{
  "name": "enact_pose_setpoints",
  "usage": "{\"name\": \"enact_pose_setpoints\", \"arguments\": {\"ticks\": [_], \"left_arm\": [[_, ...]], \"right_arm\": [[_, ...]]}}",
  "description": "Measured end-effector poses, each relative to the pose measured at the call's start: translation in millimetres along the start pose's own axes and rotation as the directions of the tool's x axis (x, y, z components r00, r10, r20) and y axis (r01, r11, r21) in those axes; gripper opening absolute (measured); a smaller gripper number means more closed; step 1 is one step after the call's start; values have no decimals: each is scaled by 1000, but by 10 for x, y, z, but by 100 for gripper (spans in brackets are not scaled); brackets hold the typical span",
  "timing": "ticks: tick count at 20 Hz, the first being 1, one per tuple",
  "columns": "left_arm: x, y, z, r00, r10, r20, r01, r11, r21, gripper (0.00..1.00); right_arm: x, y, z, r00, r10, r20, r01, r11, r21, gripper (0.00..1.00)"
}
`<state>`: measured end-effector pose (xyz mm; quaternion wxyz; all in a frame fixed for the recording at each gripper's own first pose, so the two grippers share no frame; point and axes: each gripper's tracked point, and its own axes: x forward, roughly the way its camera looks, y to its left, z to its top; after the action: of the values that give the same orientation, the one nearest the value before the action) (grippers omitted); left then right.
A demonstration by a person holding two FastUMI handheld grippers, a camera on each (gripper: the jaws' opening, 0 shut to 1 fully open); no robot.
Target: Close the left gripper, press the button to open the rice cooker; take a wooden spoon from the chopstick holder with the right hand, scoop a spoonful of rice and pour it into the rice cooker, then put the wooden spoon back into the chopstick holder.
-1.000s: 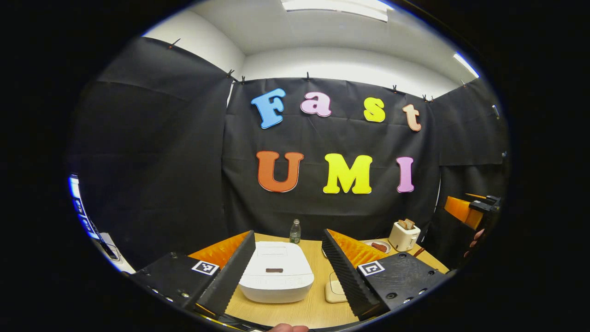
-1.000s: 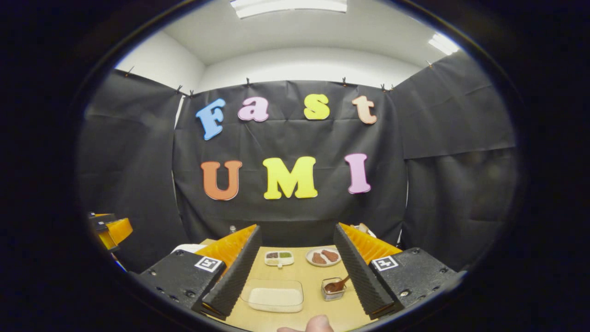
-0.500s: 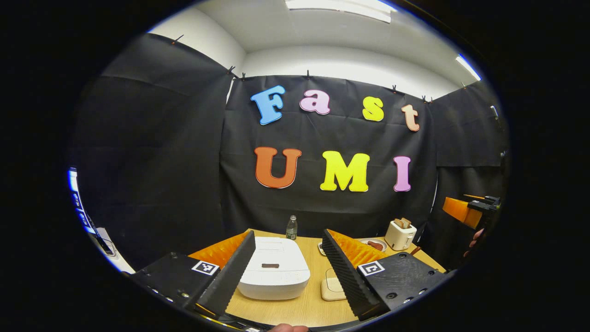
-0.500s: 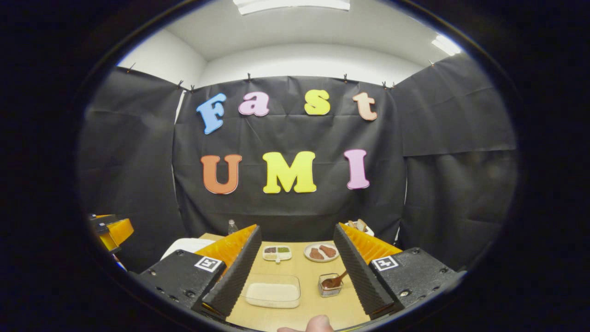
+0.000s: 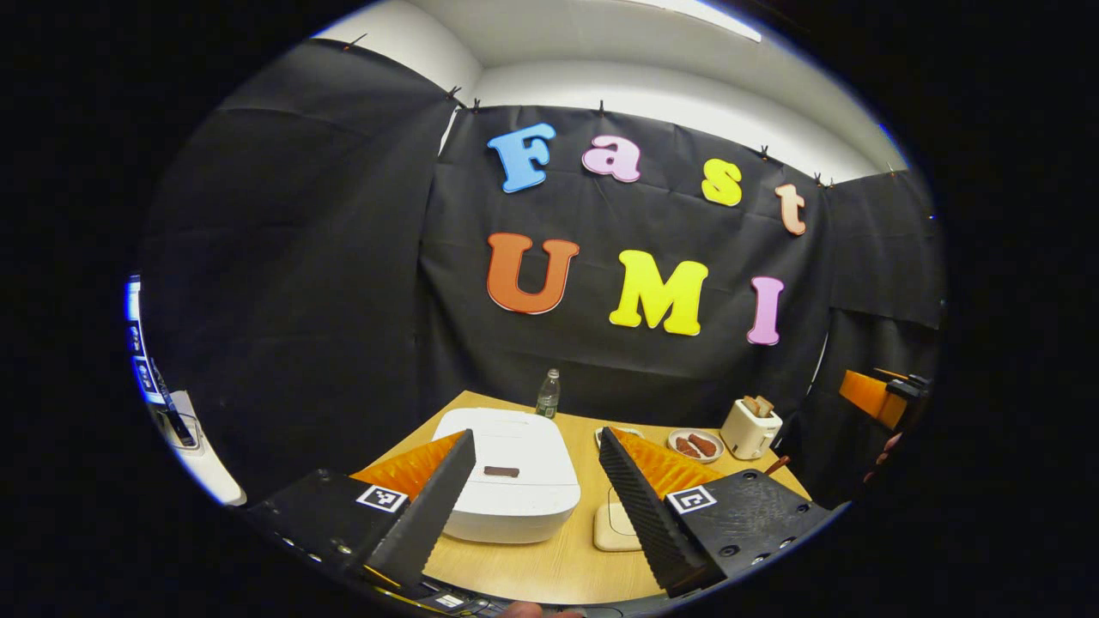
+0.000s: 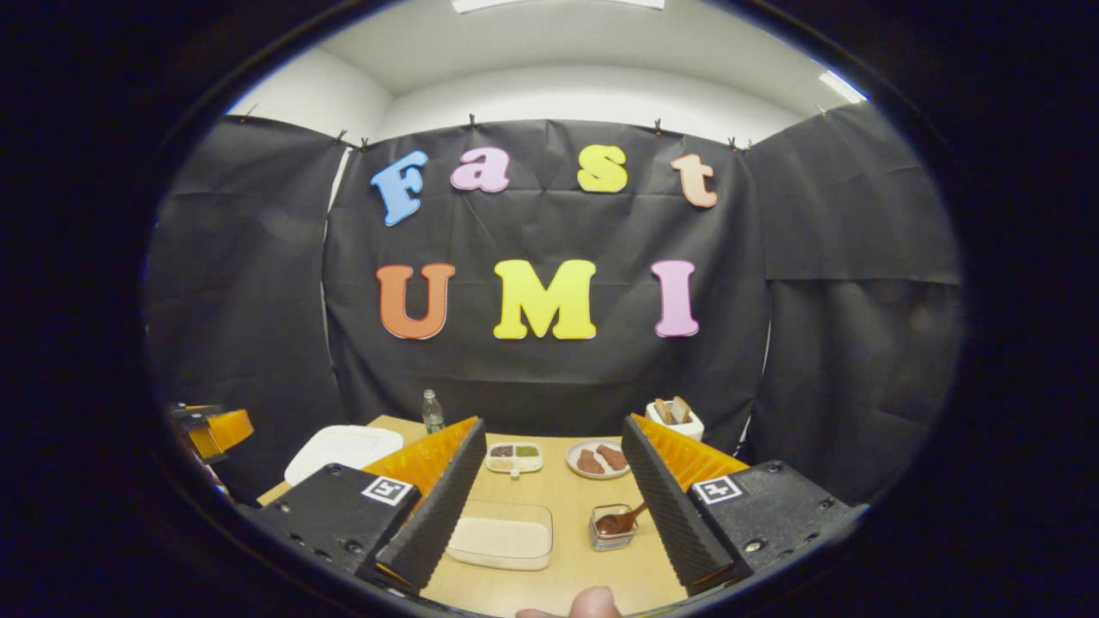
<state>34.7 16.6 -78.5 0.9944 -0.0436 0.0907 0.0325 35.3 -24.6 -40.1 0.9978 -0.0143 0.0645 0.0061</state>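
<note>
Movement was slight: both cameras had tipped down toward the desk [image 5: 549, 562]. Left hand-held gripper [image 5: 537, 481], jaws apart, framed the closed rice cooker [image 5: 506, 481] near the desk's left edge; button unpressed. Right hand-held gripper [image 6: 549, 481] gaped, holding nothing.

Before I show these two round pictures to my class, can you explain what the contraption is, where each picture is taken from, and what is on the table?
A person holds a hand-held gripper in each hand, and each carries a camera looking along its two fingers. In the left gripper view, the left hand-held gripper is open above a closed white rice cooker with a dark button. In the right gripper view, the right hand-held gripper is open and holds nothing. Ahead of it on the wooden table lie a clear tray of rice, a small holder with a wooden spoon, a plate of food and a toaster.
</note>
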Motion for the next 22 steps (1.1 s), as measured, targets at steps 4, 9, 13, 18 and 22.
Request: {"name": "enact_pose_setpoints", "arguments": {"ticks": [4, 9, 13, 18, 22], "left_arm": [[480, 70, -169, 993, 35, -110, -31, 999, 36, 70], [970, 247, -446, 950, 90, -300, -84, 996, 31, 12], [1253, 282, -758, 894, 33, -446, -63, 997, -52, 0], [1548, 405, -1029, 844, 16, -537, -76, 993, -90, 0], [1574, 573, -1237, 801, 25, -598, -114, 987, -111, 0]], "right_arm": [[341, -231, -32, 1000, 1, 11, -1, 999, 41, 100], [751, -628, -183, 999, -28, -17, 29, 994, 105, 100], [976, -858, -372, 997, -47, -56, 54, 990, 133, 100], [1138, -1107, -458, 994, -76, -75, 86, 986, 140, 100], [1236, -1270, -578, 989, -104, -107, 119, 982, 144, 100]]}}
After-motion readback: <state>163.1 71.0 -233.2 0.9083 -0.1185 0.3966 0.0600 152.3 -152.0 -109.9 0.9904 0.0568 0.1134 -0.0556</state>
